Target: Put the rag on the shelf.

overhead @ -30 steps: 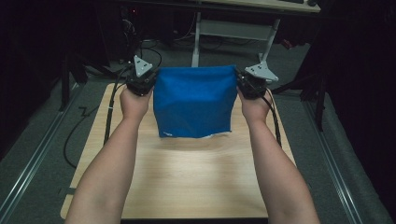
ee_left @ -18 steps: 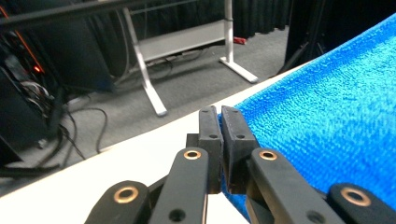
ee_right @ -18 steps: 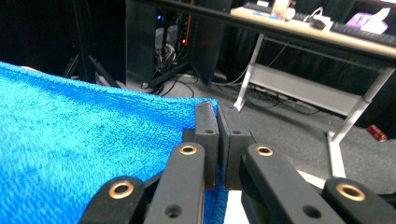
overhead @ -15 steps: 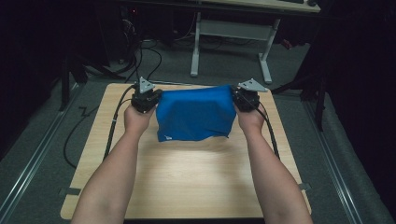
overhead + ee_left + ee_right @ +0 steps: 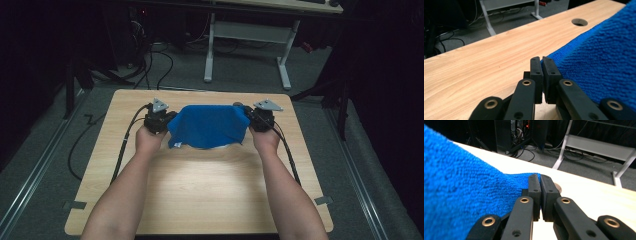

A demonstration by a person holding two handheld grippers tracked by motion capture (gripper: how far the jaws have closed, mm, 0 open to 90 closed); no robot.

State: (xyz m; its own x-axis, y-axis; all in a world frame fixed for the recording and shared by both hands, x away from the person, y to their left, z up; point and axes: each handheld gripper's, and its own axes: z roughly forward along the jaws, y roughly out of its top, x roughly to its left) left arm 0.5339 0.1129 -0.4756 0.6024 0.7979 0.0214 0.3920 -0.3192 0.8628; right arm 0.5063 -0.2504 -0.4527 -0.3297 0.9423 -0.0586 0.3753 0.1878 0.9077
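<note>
The left gripper [image 5: 160,120] and right gripper [image 5: 261,119] are each pinching a far corner of the blue towel [image 5: 207,126], jaws clamped on the cloth. Compared with a second ago, both are carrying it lower and farther across the worktop [image 5: 200,190], its near edge now trailing on the wood. This looks like laying the towel out flat.

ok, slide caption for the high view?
Left tool and right tool pinch opposite corners of a blue towel over a wooden table.
</note>
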